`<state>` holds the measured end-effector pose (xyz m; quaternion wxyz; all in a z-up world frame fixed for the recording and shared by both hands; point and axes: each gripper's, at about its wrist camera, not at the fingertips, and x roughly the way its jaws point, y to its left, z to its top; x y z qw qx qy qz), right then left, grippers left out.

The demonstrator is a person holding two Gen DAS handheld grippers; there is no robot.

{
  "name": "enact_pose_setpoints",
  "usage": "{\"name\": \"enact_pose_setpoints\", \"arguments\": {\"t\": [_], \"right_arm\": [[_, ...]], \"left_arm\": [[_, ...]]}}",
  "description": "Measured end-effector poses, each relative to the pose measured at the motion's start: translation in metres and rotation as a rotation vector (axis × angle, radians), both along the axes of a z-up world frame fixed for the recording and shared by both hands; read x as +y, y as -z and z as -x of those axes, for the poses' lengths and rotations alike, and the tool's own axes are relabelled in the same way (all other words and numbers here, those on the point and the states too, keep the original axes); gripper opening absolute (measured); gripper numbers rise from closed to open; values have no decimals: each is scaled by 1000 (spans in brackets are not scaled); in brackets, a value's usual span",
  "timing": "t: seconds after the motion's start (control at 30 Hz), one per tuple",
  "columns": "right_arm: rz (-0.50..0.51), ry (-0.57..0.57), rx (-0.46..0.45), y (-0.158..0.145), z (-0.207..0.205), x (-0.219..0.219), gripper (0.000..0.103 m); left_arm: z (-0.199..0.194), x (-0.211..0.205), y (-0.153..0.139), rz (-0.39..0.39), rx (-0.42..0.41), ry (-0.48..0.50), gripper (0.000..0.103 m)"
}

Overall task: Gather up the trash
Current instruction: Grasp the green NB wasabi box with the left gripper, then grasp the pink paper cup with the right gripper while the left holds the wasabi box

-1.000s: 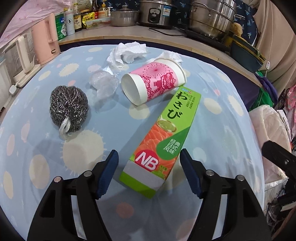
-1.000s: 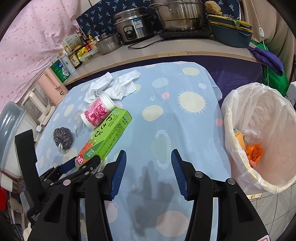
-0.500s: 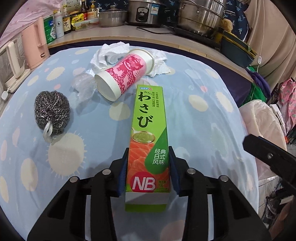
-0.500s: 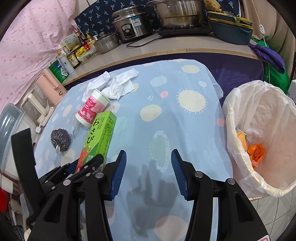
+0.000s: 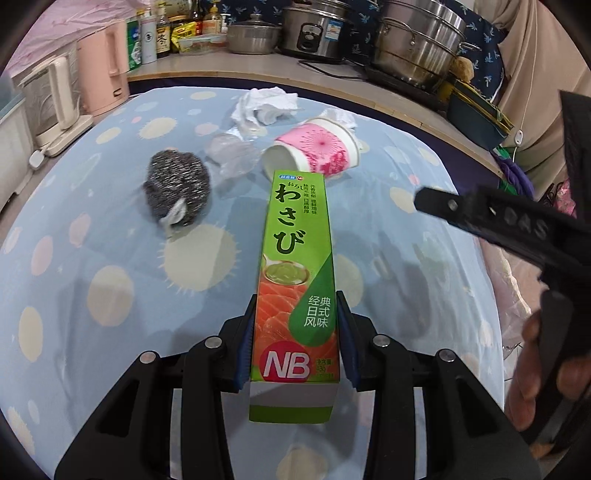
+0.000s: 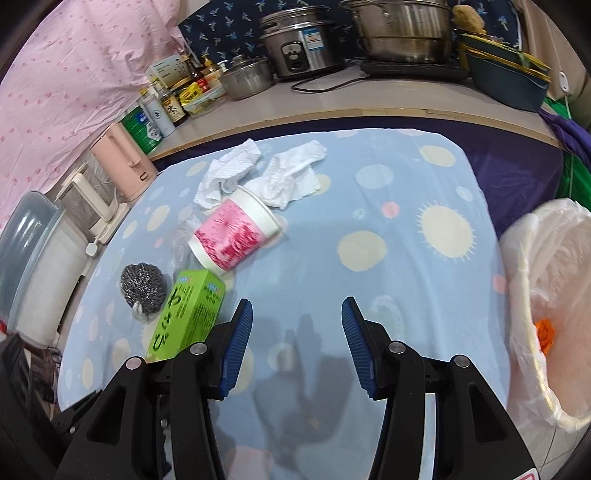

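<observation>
My left gripper [image 5: 297,332] is shut on a long green wasabi box [image 5: 297,266] and holds it lifted above the blue table; the box also shows in the right wrist view [image 6: 188,314]. A pink and white paper cup [image 5: 314,151] lies on its side beyond it. Crumpled white tissues [image 5: 264,107] lie behind the cup, and crumpled clear plastic [image 5: 231,153] lies left of it. My right gripper [image 6: 297,343] is open and empty over the table. A bin with a white bag [image 6: 546,295] stands at the right.
A steel wool scrubber [image 5: 177,190] lies on the dotted tablecloth [image 5: 92,258]. A pink kettle [image 5: 101,74] and a white kettle [image 5: 48,107] stand at the left. Pots, a rice cooker [image 5: 314,27] and bottles line the counter behind.
My left gripper closed on the wasabi box and lifted it off the table. The right gripper stayed open and shifted slightly toward the table's middle.
</observation>
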<state>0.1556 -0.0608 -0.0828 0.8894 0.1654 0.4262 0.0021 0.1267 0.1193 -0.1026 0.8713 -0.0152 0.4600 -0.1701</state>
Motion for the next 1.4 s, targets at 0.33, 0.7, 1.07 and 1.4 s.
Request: {"name": "enact_pose_setpoints", "arguments": {"t": [0.33,0.7,1.07,1.4], "right_arm": [[1,-63,-12,-4,-59,18,62],[-86,-10,42,20,-83,50,67],[-98,58,54,33,-96,45,76],[-46,142,62,22,-58,10,77]], "left_arm": [[3,30,4,-4,40,-69,37],[-5,37,4,25,59,-89,37],[-8,47,6,52,71,-109,37],[-12,48,5,66,72,-118,37]]}}
